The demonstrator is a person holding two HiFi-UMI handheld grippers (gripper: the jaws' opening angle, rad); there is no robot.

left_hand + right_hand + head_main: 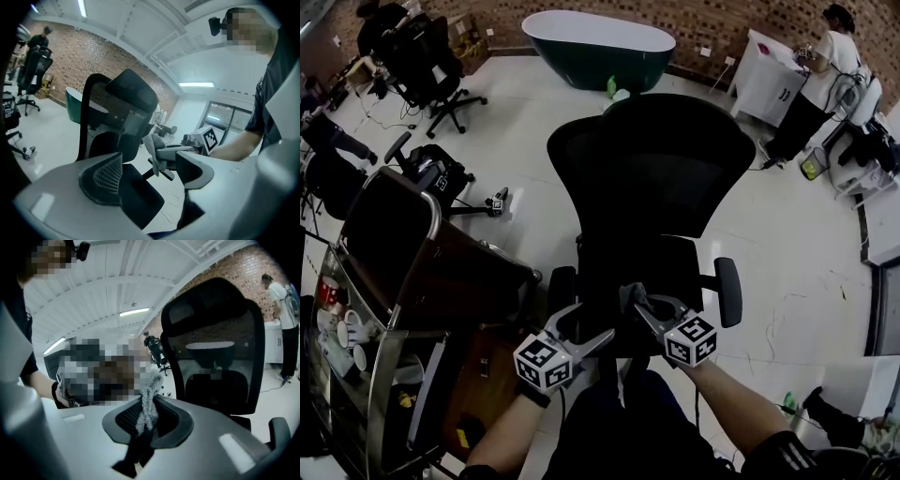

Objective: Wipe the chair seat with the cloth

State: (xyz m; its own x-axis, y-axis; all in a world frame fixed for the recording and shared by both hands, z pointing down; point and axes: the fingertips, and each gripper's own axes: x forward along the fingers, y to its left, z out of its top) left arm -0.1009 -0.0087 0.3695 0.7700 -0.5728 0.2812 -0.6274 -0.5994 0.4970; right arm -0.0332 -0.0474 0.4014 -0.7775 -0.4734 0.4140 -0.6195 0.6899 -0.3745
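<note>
The black mesh office chair [652, 173] stands right in front of me, its seat [642, 267] facing me; it also fills the left gripper view [124, 101] and the right gripper view [213, 333]. My right gripper [639, 302] [147, 420] is shut on a small grey cloth [628, 293] [149, 397] and hovers over the seat's front edge. The left gripper view shows that cloth [151, 145] hanging from the right gripper's jaws. My left gripper [586, 326] [147, 176] is open and holds nothing, just left of the right one, near the seat's front left corner.
A metal cart [389, 281] with cups stands close on the left. Behind the chair lies a dark green bathtub [600, 42]. Other office chairs [431, 70] are at the back left, and a person [825, 70] stands by a white cabinet [764, 80] at the back right.
</note>
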